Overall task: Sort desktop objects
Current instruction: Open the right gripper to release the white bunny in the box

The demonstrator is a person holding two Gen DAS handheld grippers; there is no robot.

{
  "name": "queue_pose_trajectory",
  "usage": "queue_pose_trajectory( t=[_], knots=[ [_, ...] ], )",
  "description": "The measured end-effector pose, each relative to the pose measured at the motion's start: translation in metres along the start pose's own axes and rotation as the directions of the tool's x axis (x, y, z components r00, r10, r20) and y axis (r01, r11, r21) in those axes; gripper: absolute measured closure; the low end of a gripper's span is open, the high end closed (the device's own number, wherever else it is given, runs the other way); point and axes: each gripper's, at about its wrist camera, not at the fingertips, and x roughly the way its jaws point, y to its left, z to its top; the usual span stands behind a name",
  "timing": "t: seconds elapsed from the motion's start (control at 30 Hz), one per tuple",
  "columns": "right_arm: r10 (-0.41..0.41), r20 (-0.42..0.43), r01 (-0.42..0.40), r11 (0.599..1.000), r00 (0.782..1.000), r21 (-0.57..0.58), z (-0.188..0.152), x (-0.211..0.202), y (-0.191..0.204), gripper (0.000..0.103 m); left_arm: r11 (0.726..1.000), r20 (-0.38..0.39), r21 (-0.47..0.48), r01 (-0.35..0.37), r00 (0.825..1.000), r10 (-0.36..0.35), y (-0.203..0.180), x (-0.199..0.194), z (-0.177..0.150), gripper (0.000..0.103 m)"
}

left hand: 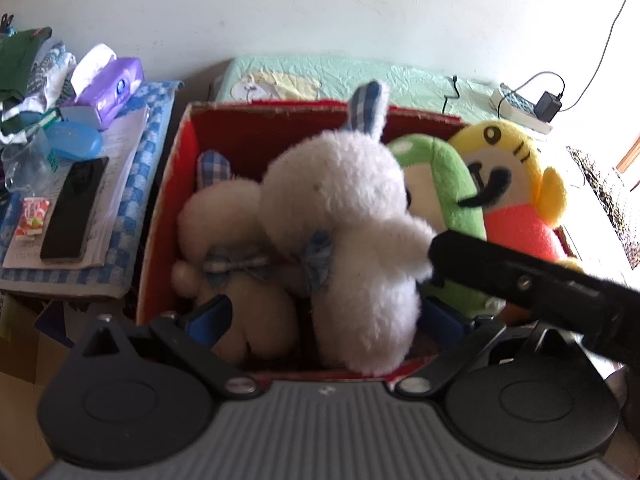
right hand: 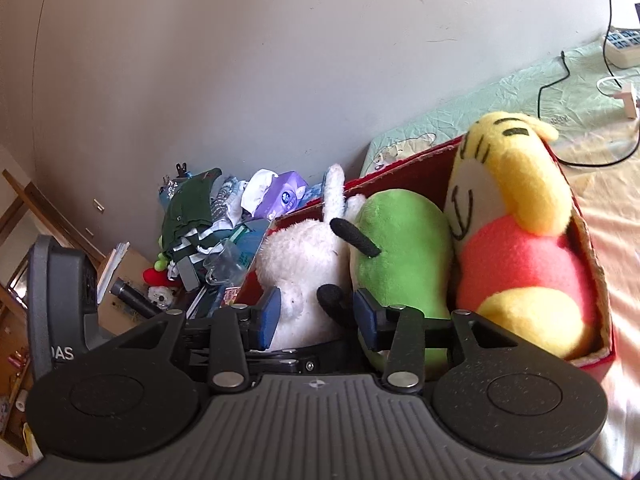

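I hold my left gripper [left hand: 324, 316] low over the near wall of the red box [left hand: 160, 216]. Its two blue fingers [left hand: 210, 316] are spread wide, one on each side of the white bunny [left hand: 352, 220]. I think they are not squeezing it, but the fluffy fur hides where the pads are, so I cannot be sure.

The white bunny sits in the middle of the box with one checked ear sticking up. A cream bunny [left hand: 228, 224] with a checked bow lies just beside it, against the left wall of the box. On the other side of the white bunny stands a green toy [left hand: 448, 176], and next to that, in the right end of the box, a yellow and pink toy [left hand: 516, 184] with a smiling face.

My right gripper [right hand: 318, 318] comes in from the right side of the box. Its fingers [right hand: 270, 312] are apart too, and between them I see the white bunny's [right hand: 300, 264] fur and a black fuzzy bit of the green toy [right hand: 400, 248]. The arm of that gripper shows as a dark bar across the left camera's view.

The box rests on a bed [right hand: 616, 216] with a pale sheet, near its left edge. Beside the bed, a small stand holds a purple tissue pack [left hand: 110, 86], a black phone [left hand: 74, 212] and a blue case [left hand: 74, 140].
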Motion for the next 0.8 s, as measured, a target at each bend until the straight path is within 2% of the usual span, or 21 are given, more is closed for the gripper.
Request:
queue_pose_trajectory(
  t=[0.27,0.57,0.67,0.8],
  knots=[
    [-0.036,0.028,0.036,0.999,0.999,-0.008,-0.009,-0.019,0.0,0.057,0.999,0.053,-0.013,-0.036,0.998,0.037,-0.007,-0.017,-0.012,0.003],
    [-0.117,0.065,0.119,0.993,0.991,-0.025,-0.016,-0.042,-0.007,0.053,0.992,0.083,-0.021,-0.127,0.988,0.129,-0.019,-0.026,-0.016,0.002],
    [-0.153,0.07,0.155,0.988,0.986,-0.024,-0.017,-0.051,-0.014,0.049,0.986,0.083,-0.025,-0.163,0.983,0.164,-0.025,-0.026,-0.016,0.002],
    [-0.138,0.051,0.139,0.99,0.989,-0.02,-0.012,-0.056,-0.024,0.049,0.976,0.093,-0.024,-0.219,0.971,0.22,-0.035,-0.024,-0.019,0.002]
  ],
)
